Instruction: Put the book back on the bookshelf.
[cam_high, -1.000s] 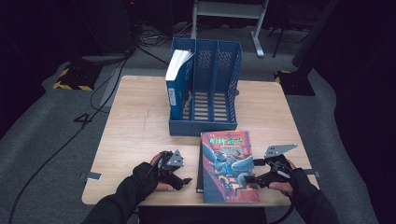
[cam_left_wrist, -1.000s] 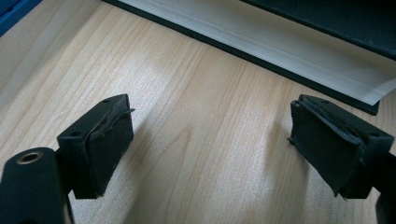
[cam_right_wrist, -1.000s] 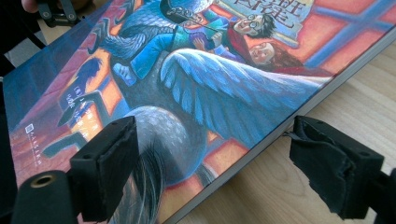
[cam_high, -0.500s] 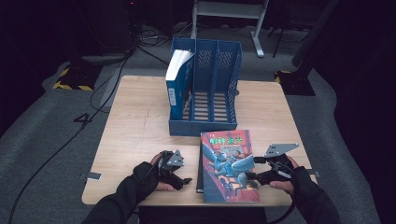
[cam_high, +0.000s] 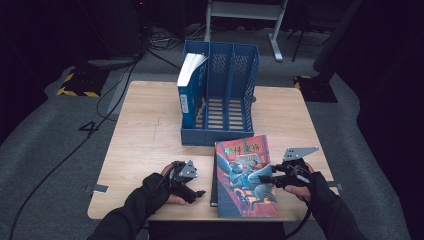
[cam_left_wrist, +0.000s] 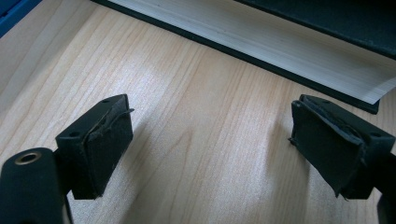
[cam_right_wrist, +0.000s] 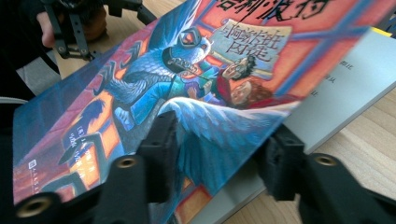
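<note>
Lying flat near the front edge of the wooden table (cam_high: 150, 130), just in front of the blue file rack (cam_high: 235, 85), the illustrated book (cam_high: 245, 177) shows its cover upward; in the right gripper view that cover carries a winged blue creature with two riders, a red title band with large dark Chinese characters, and a pale panel below with smaller Chinese characters, too slanted to read surely; small white writing runs down the lower left corner, too small to make out. The right gripper (cam_high: 272, 178) sits at the book's right edge; its jaws have just been closing, and its own view has one jaw on top of the lifted front cover (cam_right_wrist: 196, 84) and the other beneath it, the cover between them, with white pages (cam_right_wrist: 345, 79) bearing faint print showing under it; whether the pads already press on it cannot be told. The left gripper (cam_high: 197, 192) rests on the table just left of the book, jaws spread wide over bare wood with nothing between them. A blue-spined book (cam_high: 189, 87) with a small white label stands in the rack's left compartment.
</note>
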